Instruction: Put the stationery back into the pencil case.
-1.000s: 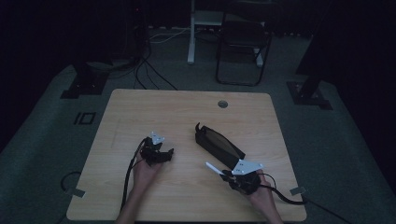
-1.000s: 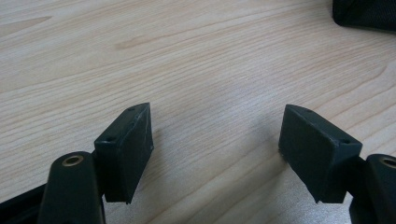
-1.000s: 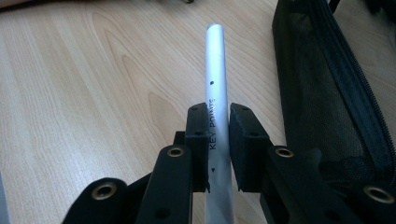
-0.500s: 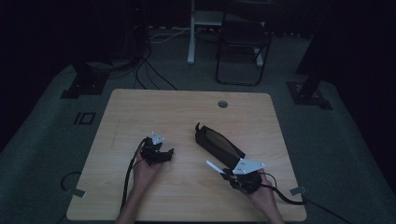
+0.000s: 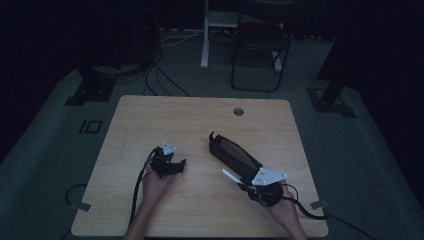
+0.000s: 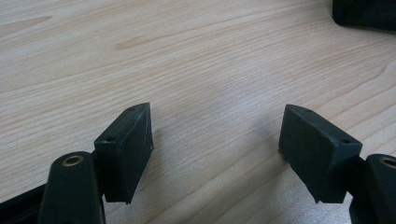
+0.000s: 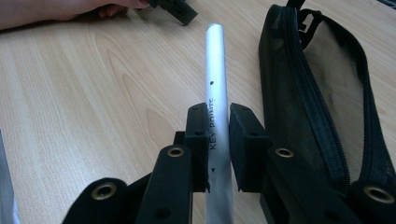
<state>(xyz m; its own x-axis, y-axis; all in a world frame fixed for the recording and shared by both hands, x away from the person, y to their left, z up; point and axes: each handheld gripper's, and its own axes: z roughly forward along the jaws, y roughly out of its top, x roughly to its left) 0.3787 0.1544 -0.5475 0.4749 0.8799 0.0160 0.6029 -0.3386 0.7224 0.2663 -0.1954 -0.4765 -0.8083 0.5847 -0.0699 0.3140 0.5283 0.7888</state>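
My right gripper [image 5: 244, 183] is shut on a silver pen [image 5: 229, 175] near the table's front right. In the right gripper view the pads [image 7: 198, 140] clamp the pen [image 7: 215, 60] partway along its barrel, which points away over the wood. A black mesh zip pouch [image 5: 233, 152] lies just beyond and to the right of it, and its side shows in the right gripper view [image 7: 317, 93]. My left gripper [image 5: 176, 165] rests at the centre left, open. Its pads [image 6: 128, 149] stand wide apart over bare wood with nothing between them.
The wooden table [image 5: 150, 120] has a round cable hole [image 5: 238, 111] at the back. A hand [image 7: 70, 9] holding the left gripper lies on the wood. A dark chair [image 5: 260, 50] and floor cables sit beyond the far edge. Cables trail from both grippers.
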